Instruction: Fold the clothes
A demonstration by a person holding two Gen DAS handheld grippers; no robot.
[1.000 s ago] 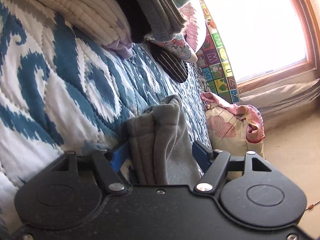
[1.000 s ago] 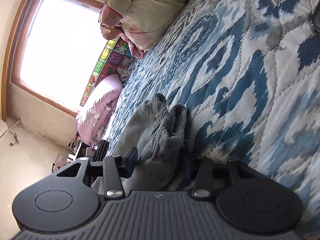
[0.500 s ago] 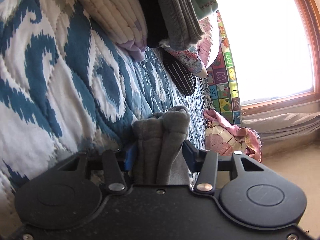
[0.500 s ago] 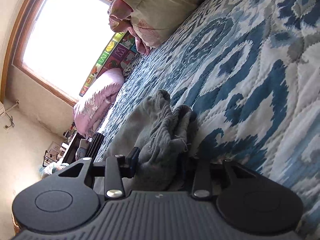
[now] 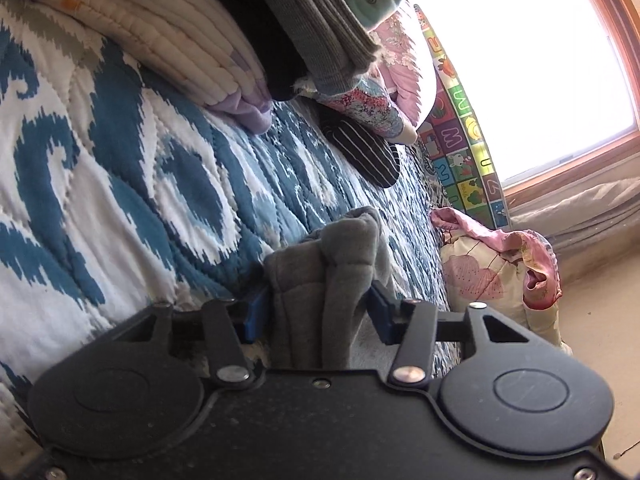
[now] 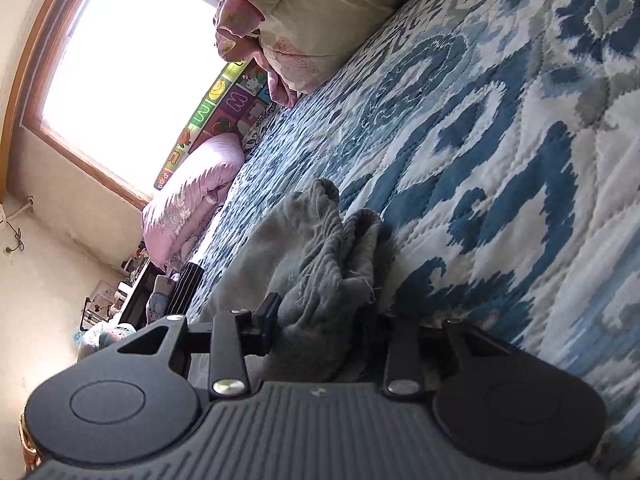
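Observation:
A grey sweatshirt-like garment [image 5: 320, 280] lies on the blue and white quilt [image 5: 120, 184]. In the left wrist view my left gripper [image 5: 318, 308] is shut on a bunched fold of it, with the blue pads pressed on both sides. In the right wrist view my right gripper [image 6: 320, 320] is shut on another bunched part of the grey garment [image 6: 320, 248], low over the quilt [image 6: 500, 160]. The right finger of the right gripper is hidden behind the cloth.
A stack of folded clothes and quilts [image 5: 248, 20] lies at the far left of the bed. A black striped item [image 5: 364, 152] lies beyond it. A floral pillow [image 5: 492, 272] sits near the window [image 5: 520, 60], with a colourful play mat [image 5: 464, 120].
My left gripper's jaws have closed in on the grey fold, from wide apart to pinching it. My right gripper keeps its hold and has shifted slightly over the quilt.

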